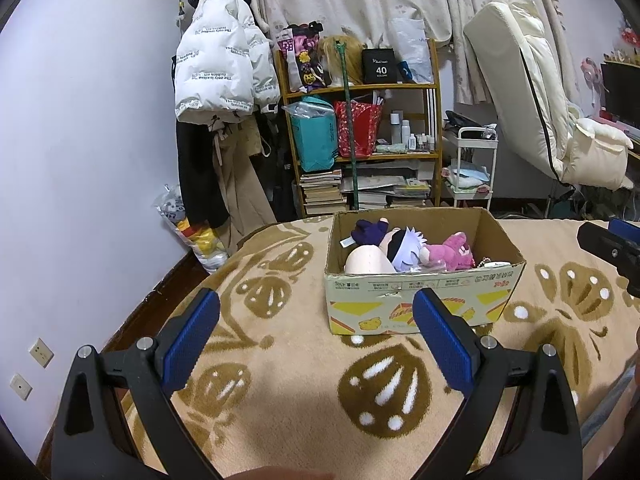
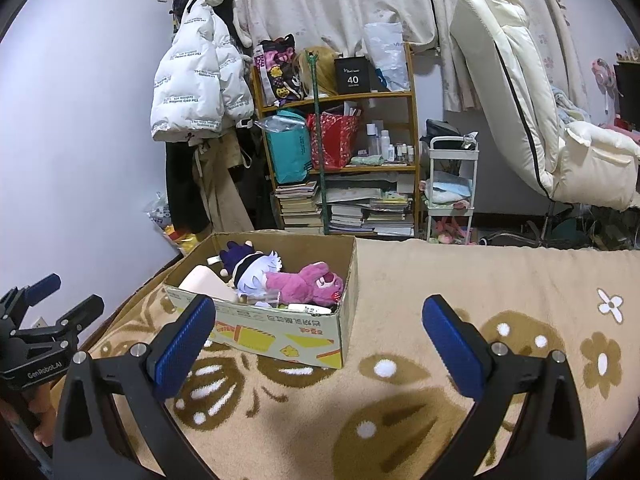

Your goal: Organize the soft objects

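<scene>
An open cardboard box (image 1: 424, 300) (image 2: 280, 334) stands on a beige blanket with brown patterns (image 1: 280, 360) (image 2: 440, 280). In it lie a pink plush bear (image 1: 454, 250) (image 2: 308, 282), a doll with white hair and a dark band (image 1: 404, 246) (image 2: 256, 268), a purple plush (image 1: 370, 230) (image 2: 234, 250) and a cream round soft object (image 1: 368, 262) (image 2: 202, 282). My left gripper (image 1: 316, 312) is open and empty, in front of the box. My right gripper (image 2: 314, 320) is open and empty, to the right of the box. The left gripper also shows in the right wrist view (image 2: 60, 298).
Behind the bed stand a wooden shelf (image 1: 360, 92) (image 2: 340, 100) with bags and books, a coat rack with a white jacket (image 1: 220, 52) (image 2: 196, 88), a white cart (image 1: 474, 160) (image 2: 452, 184) and a cream recliner (image 1: 540, 100) (image 2: 532, 100). A wall lies to the left.
</scene>
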Tool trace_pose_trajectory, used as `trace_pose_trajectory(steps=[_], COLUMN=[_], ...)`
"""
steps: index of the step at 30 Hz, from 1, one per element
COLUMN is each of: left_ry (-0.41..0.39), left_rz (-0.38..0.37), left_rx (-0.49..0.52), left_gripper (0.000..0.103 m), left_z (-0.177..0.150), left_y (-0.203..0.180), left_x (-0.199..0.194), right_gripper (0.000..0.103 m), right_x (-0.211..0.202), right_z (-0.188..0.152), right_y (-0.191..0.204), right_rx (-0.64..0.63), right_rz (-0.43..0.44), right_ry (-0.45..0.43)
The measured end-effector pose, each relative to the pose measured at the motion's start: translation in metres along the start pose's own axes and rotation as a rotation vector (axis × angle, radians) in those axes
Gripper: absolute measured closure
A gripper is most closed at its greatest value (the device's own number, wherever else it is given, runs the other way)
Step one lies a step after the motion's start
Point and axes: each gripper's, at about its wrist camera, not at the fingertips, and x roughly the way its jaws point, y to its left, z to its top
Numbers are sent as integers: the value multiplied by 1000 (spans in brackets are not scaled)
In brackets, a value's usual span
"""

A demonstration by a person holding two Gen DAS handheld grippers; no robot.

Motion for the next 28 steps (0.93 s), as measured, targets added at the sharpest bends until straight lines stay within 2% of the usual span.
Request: trace_pose_trajectory(steps=[28], left_ry=[-7], left_rz=[-6], left_rx=[19], left_gripper=[7], left_z=[2], left_y=[-1], left_x=[-2], right_gripper=[0], right_x=[1], right_z=[0], right_y=[2], right_rx=[29], right_rz=[-30], right_ry=[-9])
